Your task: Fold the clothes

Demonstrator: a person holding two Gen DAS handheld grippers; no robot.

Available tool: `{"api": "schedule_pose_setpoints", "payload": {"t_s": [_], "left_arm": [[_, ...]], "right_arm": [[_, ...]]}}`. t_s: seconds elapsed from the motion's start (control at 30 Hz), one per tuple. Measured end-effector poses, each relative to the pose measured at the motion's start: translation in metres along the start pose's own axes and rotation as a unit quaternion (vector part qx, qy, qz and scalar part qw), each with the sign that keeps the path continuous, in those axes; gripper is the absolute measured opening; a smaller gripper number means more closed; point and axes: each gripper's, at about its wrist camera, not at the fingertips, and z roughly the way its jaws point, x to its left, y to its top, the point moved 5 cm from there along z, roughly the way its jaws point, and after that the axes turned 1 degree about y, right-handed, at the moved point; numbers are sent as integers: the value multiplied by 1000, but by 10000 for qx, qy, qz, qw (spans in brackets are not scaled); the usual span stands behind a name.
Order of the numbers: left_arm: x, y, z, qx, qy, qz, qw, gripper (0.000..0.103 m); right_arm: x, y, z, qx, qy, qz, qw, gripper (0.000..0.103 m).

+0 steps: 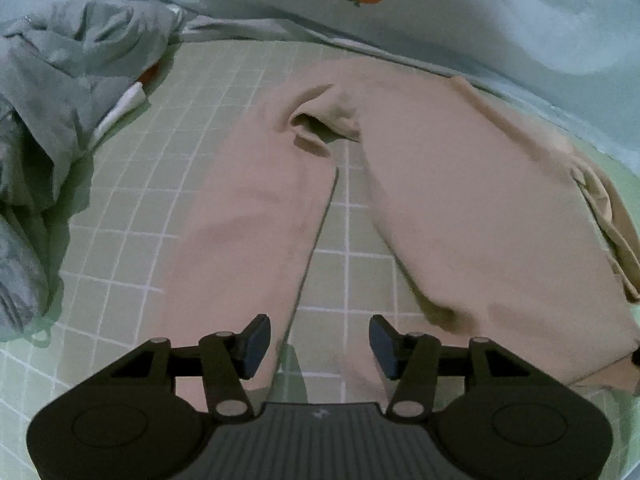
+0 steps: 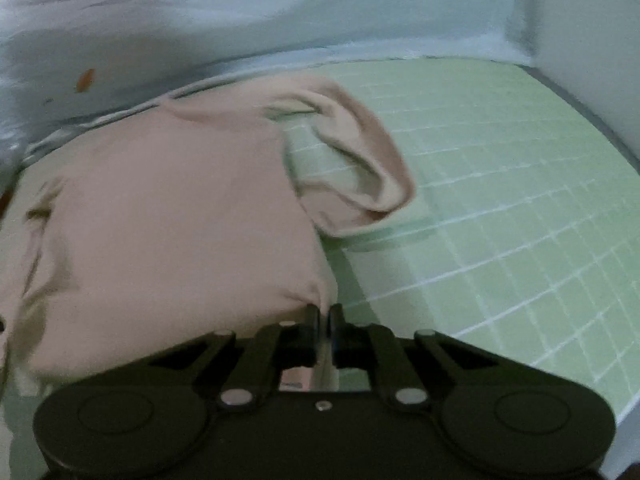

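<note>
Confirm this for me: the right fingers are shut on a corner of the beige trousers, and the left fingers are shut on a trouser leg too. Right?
Not quite. The right gripper is shut on the beige trousers, but the left wrist view shows the left gripper open above them, its fingers gripping nothing.

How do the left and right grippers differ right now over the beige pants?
The left gripper stands open, while the right gripper is pinched shut. The left gripper holds nothing, its pads hanging above a leg end of the beige pants; the right gripper clamps an edge of the same pants, with cloth bunched at its tips. Both point down at the green grid mat.
</note>
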Motion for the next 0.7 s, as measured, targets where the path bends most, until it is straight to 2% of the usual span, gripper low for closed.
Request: {"api": "schedule_pose_setpoints", "payload": {"t_s": [0.13,0.3,0.4,0.47,0.6,0.67,0.7], "left_arm": [[-18,-3,6,112,-372,386,9985,56],[-42,-17,14,362,-796,889,9922,56],[-51,-28,24,631,-852,1148,9877,56],[-55,-35,27,627,-799,1208,9875,56],[-57,-40,27,596,-712,1205,9884,53],[-52,-39,27,597,-657,1060,9904,32],[-50,-40,27,614,-632,935,9917,10]], "right_arm": [[0,-2,6,125,55,329,9994,6],[3,-8,11,261,85,393,9989,6],[-2,-10,14,315,100,474,9983,7],[-5,-13,14,368,-145,564,9976,8],[-5,-21,16,458,-62,563,9973,8],[-6,-24,15,458,1,566,9973,6],[-7,-23,11,378,8,548,9978,6]]}}
